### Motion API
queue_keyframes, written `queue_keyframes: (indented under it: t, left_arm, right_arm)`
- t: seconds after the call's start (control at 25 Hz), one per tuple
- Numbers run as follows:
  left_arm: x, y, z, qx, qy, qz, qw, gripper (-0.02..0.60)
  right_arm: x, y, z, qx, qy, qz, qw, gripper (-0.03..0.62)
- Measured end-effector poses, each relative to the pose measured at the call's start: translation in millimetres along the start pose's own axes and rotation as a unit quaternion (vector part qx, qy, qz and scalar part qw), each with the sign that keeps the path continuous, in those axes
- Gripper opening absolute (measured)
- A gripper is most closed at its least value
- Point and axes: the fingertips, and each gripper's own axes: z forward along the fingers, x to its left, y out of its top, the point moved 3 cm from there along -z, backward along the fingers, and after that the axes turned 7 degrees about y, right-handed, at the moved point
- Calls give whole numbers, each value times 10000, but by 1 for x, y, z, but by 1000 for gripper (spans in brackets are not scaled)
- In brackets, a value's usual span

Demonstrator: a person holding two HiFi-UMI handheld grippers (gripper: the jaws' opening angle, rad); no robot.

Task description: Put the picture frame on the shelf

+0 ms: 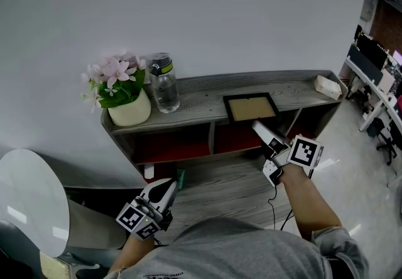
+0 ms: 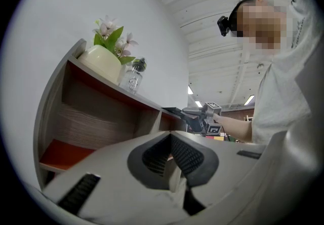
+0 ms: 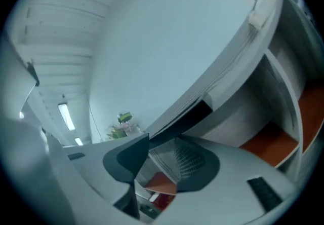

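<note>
cream pot (image 1: 130,111) with pink flowers (image 1: 116,73), clear bottle (image 1: 164,90) just right of it; small white block (image 1: 328,86) far right; round white table (image 1: 31,199) lower left; grey wall (image 1: 220,14) behind

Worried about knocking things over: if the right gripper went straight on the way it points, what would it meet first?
The right gripper would probably first meet the near edge of the frame lying on the shelf, or the shelf's front edge just under it; depth is unclear.

Black picture frame (image 1: 251,107) (tan centre), lying flat atop grey wooden shelf (image 1: 201,100), at its front edge
</note>
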Motion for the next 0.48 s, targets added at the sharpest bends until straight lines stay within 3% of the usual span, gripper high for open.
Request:
queue_keyframes:
  t: [0.28,0.48]
  left_arm:
    - [-2,0,3,-4,-17,-5,10000,8]
    - [-2,0,3,-16,-20,-11,10000,9]
  right_arm:
    - [2,3,0,193,-455,-1069,9930,164]
    - [-6,9,-1,230,-773,-1308,9881,158]
